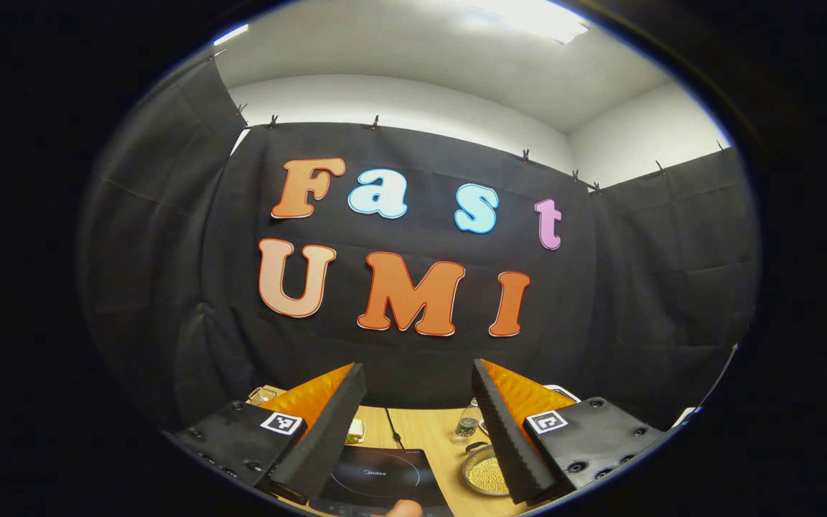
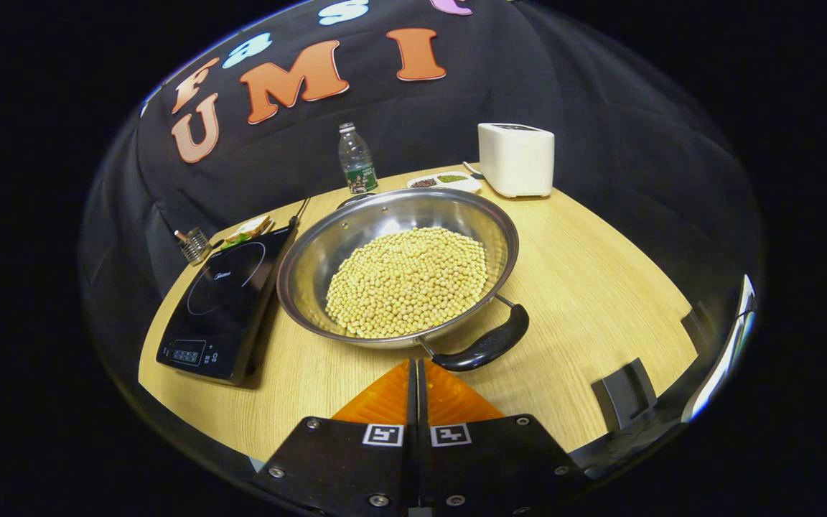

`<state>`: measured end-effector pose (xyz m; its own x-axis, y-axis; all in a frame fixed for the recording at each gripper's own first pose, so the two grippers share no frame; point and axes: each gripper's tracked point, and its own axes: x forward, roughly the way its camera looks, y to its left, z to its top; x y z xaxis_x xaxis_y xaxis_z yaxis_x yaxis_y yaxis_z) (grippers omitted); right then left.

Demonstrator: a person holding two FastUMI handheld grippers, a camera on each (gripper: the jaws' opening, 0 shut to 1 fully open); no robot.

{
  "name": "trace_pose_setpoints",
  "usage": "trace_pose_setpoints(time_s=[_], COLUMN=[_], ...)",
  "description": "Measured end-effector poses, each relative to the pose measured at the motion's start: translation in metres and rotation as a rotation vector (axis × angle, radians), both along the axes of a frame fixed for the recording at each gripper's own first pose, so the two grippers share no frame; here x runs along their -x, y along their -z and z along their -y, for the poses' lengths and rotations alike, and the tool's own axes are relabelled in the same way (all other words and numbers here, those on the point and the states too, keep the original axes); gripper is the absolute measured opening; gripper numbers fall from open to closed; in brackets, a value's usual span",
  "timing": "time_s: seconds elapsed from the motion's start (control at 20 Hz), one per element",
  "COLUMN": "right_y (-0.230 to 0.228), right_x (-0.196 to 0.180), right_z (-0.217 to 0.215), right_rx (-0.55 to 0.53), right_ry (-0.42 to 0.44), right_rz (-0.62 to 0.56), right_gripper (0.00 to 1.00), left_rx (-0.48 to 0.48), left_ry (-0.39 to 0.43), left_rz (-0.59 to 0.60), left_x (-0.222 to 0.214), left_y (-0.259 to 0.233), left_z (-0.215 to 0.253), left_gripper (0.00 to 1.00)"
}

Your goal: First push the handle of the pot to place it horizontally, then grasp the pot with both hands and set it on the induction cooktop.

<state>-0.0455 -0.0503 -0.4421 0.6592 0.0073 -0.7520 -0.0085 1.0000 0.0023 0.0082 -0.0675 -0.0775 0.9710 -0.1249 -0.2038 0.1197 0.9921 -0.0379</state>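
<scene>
Steel, wide and shallow, the pot [image 2: 399,269] sat on the wooden bench [image 2: 600,287] heaped with pale beans [image 2: 408,281], just to the right of the induction cooktop [image 2: 223,309]. Its near handle [image 2: 489,345] angled away to the right. The right tongs [image 2: 417,373] were pressed together with nothing between them, just short of that handle. The left tongs [image 1: 419,388] stood wide apart, raised above the bench, with the cooktop and the pot low between and beside their fingers. A bottle [image 2: 356,169], a toaster [image 2: 516,159] and a small tray [image 2: 446,182] stood behind the pot.
</scene>
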Motion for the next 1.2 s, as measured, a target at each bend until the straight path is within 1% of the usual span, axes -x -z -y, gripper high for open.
trace_pose_setpoints(time_s=[0.1, 0.2, 0.35, 0.5, 0.55, 0.75, 1.2], right_y=[0.001, 0.008, 0.011, 0.011, 0.011, 0.012, 0.013], right_x=[-0.004, -0.01, -0.015, -0.026, -0.029, -0.044, -0.083], right_z=[0.014, 0.034, 0.038, 0.05, 0.053, 0.067, 0.093], right_rx=[0.021, 0.061, -0.018, -0.001, -0.001, -0.012, -0.032], right_ry=[0.02, 0.063, 0.105, 0.13, 0.142, 0.183, 0.248], right_rz=[-0.002, -0.007, -0.03, -0.026, -0.026, -0.028, -0.029], right_gripper=[0.0, 0.0, 0.0, 0.0, 0.0, 0.0, 0.0], left_rx=[-0.008, -0.01, -0.011, -0.006, -0.007, -0.014, -0.033], left_ry=[0.003, 0.008, 0.009, 0.015, 0.018, 0.028, 0.039], left_rz=[-0.008, -0.012, -0.011, -0.014, -0.019, -0.033, -0.037], left_x=[-0.003, -0.004, -0.009, -0.015, -0.016, -0.024, -0.041], left_y=[0.003, 0.007, 0.009, 0.013, 0.016, 0.025, 0.038], left_z=[0.002, 0.004, 0.007, 0.012, 0.013, 0.019, 0.031], left_gripper=[0.98, 0.98, 0.98, 0.96, 0.98, 0.98, 0.97])
